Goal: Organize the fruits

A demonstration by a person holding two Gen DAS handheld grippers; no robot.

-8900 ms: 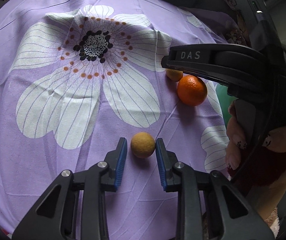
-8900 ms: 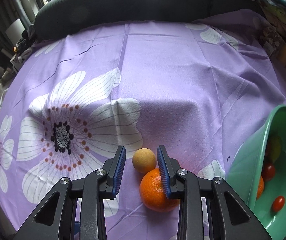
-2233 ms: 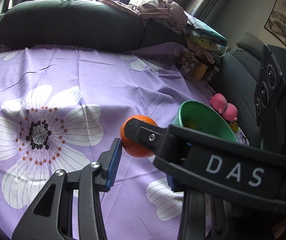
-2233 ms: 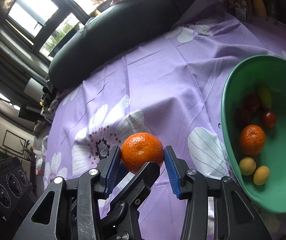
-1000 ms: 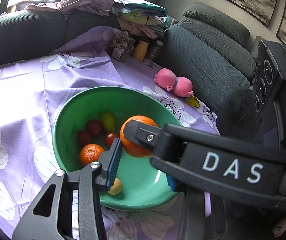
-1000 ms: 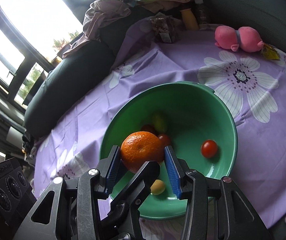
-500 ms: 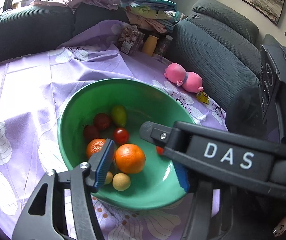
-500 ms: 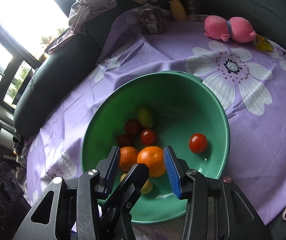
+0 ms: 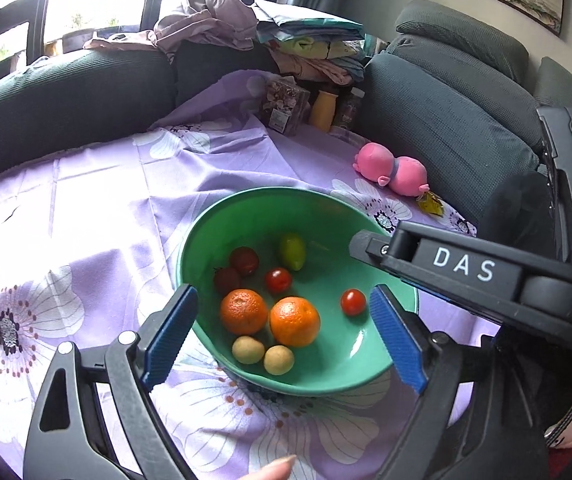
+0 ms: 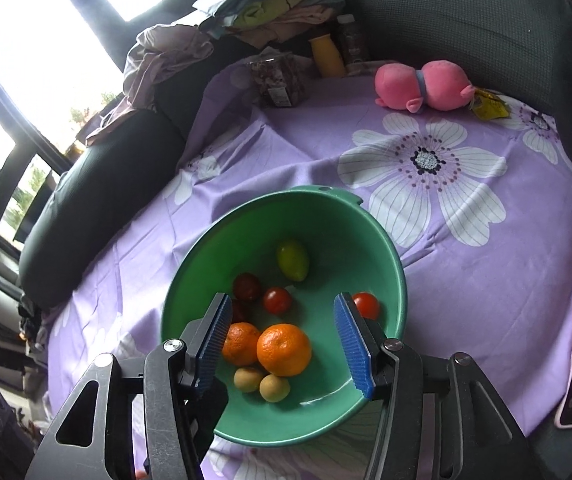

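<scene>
- Left gripper (image 9: 284, 336) over the bowl (image 9: 246, 210): jaws have just been opening, wide apart, holding nothing.
- Right gripper (image 10: 282, 346): jaws also just opening, empty.
- Orange (image 9: 295, 321) lies in the bowl beside another orange (image 9: 243, 311).

Green bowl (image 10: 382, 240) of fruit – two oranges (image 10: 284, 350) touching, hand-held gripper (image 10: 284, 346) open

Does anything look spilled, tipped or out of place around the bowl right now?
Nothing spilled: all the fruit sits inside the green bowl, including both mandarins. One oddity: the bowl looks tilted on the purple cloth, its far rim riding higher. A pink plush toy lies beyond it.
</scene>
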